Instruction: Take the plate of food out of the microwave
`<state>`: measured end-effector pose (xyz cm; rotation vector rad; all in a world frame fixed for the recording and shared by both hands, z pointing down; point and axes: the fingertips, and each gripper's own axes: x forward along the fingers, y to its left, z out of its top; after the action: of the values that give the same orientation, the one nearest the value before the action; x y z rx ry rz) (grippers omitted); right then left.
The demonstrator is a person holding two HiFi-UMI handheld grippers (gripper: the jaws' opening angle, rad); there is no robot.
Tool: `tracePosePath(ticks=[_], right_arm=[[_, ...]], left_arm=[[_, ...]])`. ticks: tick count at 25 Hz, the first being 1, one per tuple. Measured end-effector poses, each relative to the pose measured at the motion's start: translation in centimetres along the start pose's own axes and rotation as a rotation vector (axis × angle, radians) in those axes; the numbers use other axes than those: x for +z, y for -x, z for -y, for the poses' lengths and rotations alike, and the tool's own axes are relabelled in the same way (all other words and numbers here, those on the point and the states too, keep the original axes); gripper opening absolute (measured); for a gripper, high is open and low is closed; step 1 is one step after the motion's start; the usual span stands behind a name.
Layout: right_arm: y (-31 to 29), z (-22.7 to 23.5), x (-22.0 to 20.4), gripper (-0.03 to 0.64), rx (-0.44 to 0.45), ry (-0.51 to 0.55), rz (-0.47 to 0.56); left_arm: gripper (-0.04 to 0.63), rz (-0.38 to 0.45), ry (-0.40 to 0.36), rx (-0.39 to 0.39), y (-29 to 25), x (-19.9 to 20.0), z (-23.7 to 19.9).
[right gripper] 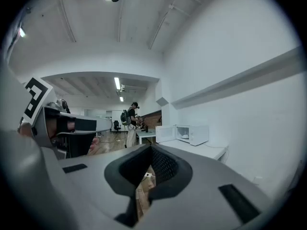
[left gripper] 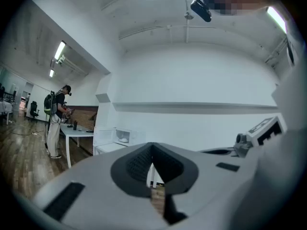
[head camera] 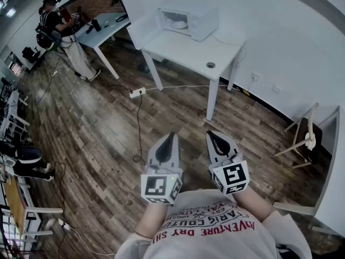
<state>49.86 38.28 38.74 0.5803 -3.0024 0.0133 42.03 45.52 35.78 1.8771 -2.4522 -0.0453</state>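
Two shut, empty grippers; plate well ahead in the open microwave

One plate of food (head camera: pixel 179 24) sits inside the microwave (head camera: pixel 204 20), whose door (head camera: pixel 141 31) is swung open. It lies well ahead of both pairs of fingers, across a stretch of wood floor (head camera: pixel 108 128). The microwave stands at the far end of a white table (head camera: pixel 194 50).

Only the head view shows a small round object (head camera: pixel 210 65) on the table's near edge. Only there can a power strip (head camera: pixel 137 92) be seen, on the floor between the table and the fingertips.

The left gripper (head camera: pixel 170 142) and right gripper (head camera: pixel 213 136) are held side by side and level. Each one's jaws are pressed together with nothing between them.

From the left gripper (left gripper: pixel 152 150), the microwave (left gripper: pixel 117 135) appears small, to the left of the fingertips and slightly above them. The plate shows there as a pale mound (left gripper: pixel 123 139). The other gripper rises at that view's right edge.

From the right gripper (right gripper: pixel 150 152), the microwave (right gripper: pixel 192 133) sits to the right of the fingertips and above them, with its door (right gripper: pixel 164 133) open towards the room. The other gripper fills the left of that view.

A person (head camera: pixel 59 31) stands at a second table (head camera: pixel 102 26) beyond the microwave and is visible in all three views.
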Motion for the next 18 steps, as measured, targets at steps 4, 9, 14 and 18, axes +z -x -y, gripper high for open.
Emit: tracePosePath(ticks=[4,9,14,18], right_arm=[[-0.2,-0.3,-0.1,0.012,0.007,0.004,0.001],[-0.4,0.0,-0.4,0.012,0.006,0.0,-0.01],[-0.5,0.0,-0.8,0.012,-0.002,-0.035,-0.015],[-1.0,0.1,-0.8,0.012,-0.005,-0.039,-0.024]], left_arm=[[0.006,-0.004,0.002,-0.002,-0.2,-0.2,-0.1],[0.006,-0.014,0.008,-0.01,-0.6,-0.6,0.0],[0.006,-0.026,0.026,-0.005,-0.5,-1.1,-0.3],[0.006,-0.044,0.037,-0.01,-1.1,-1.4,-0.7]])
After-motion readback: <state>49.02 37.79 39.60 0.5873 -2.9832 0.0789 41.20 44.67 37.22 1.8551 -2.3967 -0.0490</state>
